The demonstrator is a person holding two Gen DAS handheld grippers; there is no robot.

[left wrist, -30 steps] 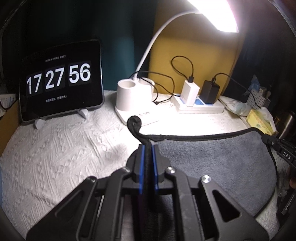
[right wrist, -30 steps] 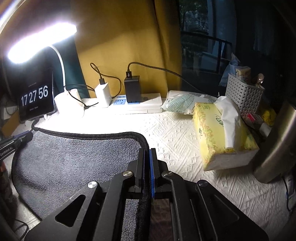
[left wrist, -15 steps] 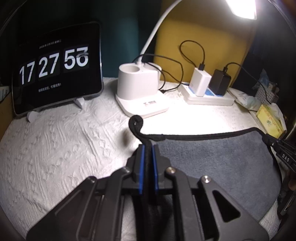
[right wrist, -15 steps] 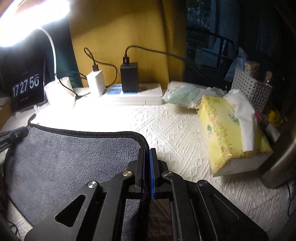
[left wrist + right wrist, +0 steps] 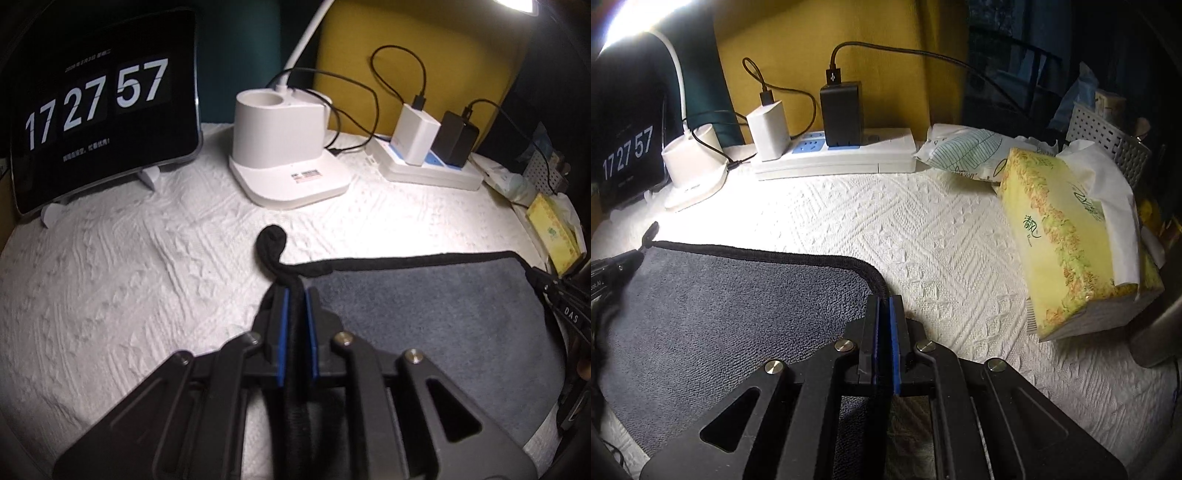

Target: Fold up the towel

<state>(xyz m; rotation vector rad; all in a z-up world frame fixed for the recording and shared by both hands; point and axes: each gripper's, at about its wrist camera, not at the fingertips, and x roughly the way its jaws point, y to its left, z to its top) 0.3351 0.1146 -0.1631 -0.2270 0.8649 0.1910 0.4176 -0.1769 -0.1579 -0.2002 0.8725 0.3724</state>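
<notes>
A grey towel (image 5: 424, 306) with black trim is stretched over the white textured table cover; it also shows in the right wrist view (image 5: 731, 306). My left gripper (image 5: 294, 295) is shut on its left corner, where a black hanging loop (image 5: 271, 245) sticks out ahead of the fingers. My right gripper (image 5: 884, 301) is shut on the towel's right corner. Each gripper's tip shows at the edge of the other's view, at the far end of the taut black edge.
At the back stand a tablet clock (image 5: 99, 107), a white lamp base (image 5: 284, 155) and a power strip (image 5: 424, 166) with chargers. A yellow tissue box (image 5: 1067, 236), a wipes pack (image 5: 971, 155) and a white basket (image 5: 1108, 144) sit at the right.
Both grippers have carried the towel's edge forward toward the back of the table and lower. The lamp base, power strip and tissue box appear closer. The clock went from 56 to 57.
</notes>
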